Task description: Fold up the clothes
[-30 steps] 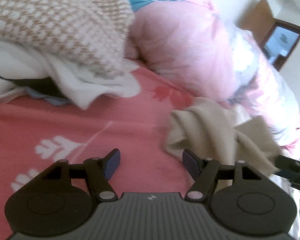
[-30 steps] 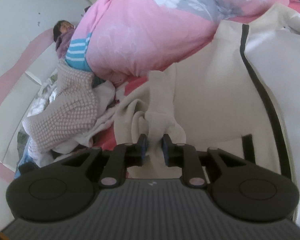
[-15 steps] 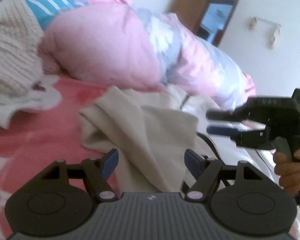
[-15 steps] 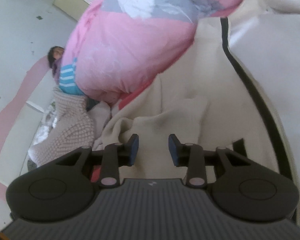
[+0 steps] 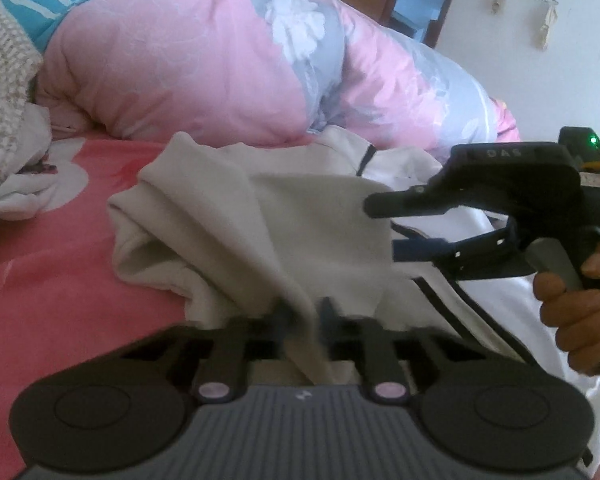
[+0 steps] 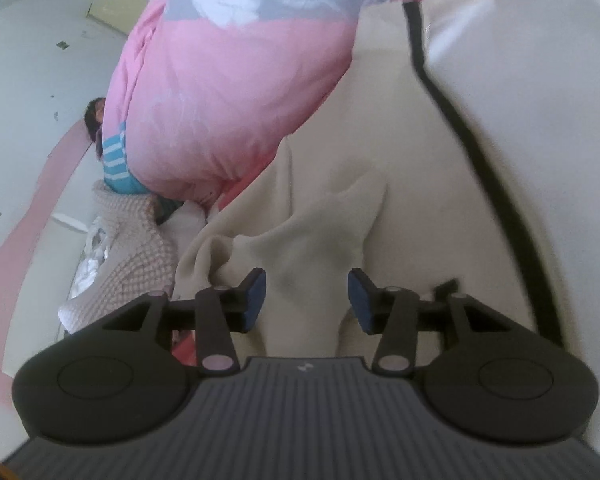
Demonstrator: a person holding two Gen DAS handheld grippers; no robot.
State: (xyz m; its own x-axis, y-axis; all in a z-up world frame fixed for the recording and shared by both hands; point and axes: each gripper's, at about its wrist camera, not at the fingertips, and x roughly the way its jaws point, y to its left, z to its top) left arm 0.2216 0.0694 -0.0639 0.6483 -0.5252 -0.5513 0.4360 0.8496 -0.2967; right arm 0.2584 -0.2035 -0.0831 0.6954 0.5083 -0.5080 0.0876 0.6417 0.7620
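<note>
A cream garment [image 5: 260,224] with black piping lies crumpled on the pink bed sheet [image 5: 52,264]. My left gripper [image 5: 305,316] is shut on a fold of its cloth near the front edge. In the left wrist view my right gripper [image 5: 384,228] hovers open above the garment's right part, held by a hand [image 5: 576,304]. The right wrist view shows my right gripper [image 6: 306,296] open over the cream garment [image 6: 364,184], its blue pads [image 6: 256,292] apart with only loose cloth below them.
A big pink and grey floral quilt [image 5: 228,60] is bunched behind the garment. A knitted beige-and-white garment [image 5: 4,80] and white cloth lie at the left. A person lies at the bed's far end [image 6: 94,118]. A brown door [image 5: 416,0] stands in the back wall.
My right gripper let go of the cream garment and opened wide. My left gripper swung right to the garment and shut on a fold of it.
</note>
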